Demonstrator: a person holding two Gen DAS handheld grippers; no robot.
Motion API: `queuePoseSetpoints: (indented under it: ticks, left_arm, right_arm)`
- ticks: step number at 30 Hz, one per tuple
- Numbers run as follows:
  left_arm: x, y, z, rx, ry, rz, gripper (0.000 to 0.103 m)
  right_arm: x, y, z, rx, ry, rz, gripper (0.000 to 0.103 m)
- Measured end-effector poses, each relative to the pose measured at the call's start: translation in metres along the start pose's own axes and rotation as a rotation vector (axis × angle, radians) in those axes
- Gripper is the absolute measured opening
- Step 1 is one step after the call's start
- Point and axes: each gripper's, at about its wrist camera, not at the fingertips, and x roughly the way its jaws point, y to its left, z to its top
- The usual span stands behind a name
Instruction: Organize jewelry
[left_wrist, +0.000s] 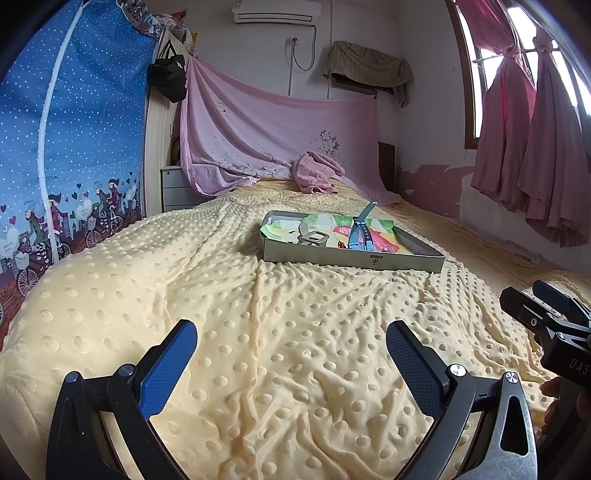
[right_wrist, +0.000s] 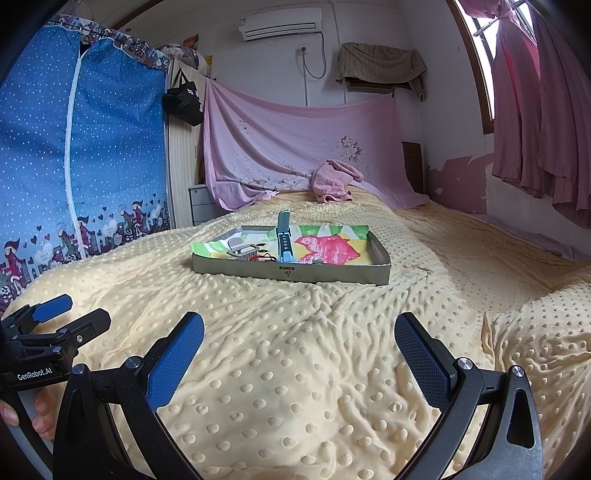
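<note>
Both claws hang over the yellow dotted blanket (right_wrist: 295, 369) with nothing in them; the left gripper (left_wrist: 291, 354) has its blue pads spread wide, and the right gripper (right_wrist: 299, 350) is parted just as widely; each is well short of the grey tray (right_wrist: 291, 274) (the landmark for everything below). Left of the tray stands a blue zip wardrobe (right_wrist: 81, 147); inside the tray, on a bright floral cloth (right_wrist: 332, 247), a small metal clasp piece (right_wrist: 242, 251) lies at the left end; just right of it a red tangle (right_wrist: 260, 257), too small to name; then a teal watch strap (right_wrist: 284, 236), one end sticking up above the tray's rim; right of the tray hang pink curtains (right_wrist: 535, 110).
</note>
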Motion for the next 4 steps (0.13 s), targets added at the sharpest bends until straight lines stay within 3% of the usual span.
queuePoseSetpoints:
  ticks: [4]
  left_arm:
    - [0.0011, 0.0009, -0.0009, -0.002, 0.005, -0.001, 0.103]
  right_arm:
    - [-0.0004, -0.0002, 0.0001, -0.001, -0.001, -0.001, 0.102]
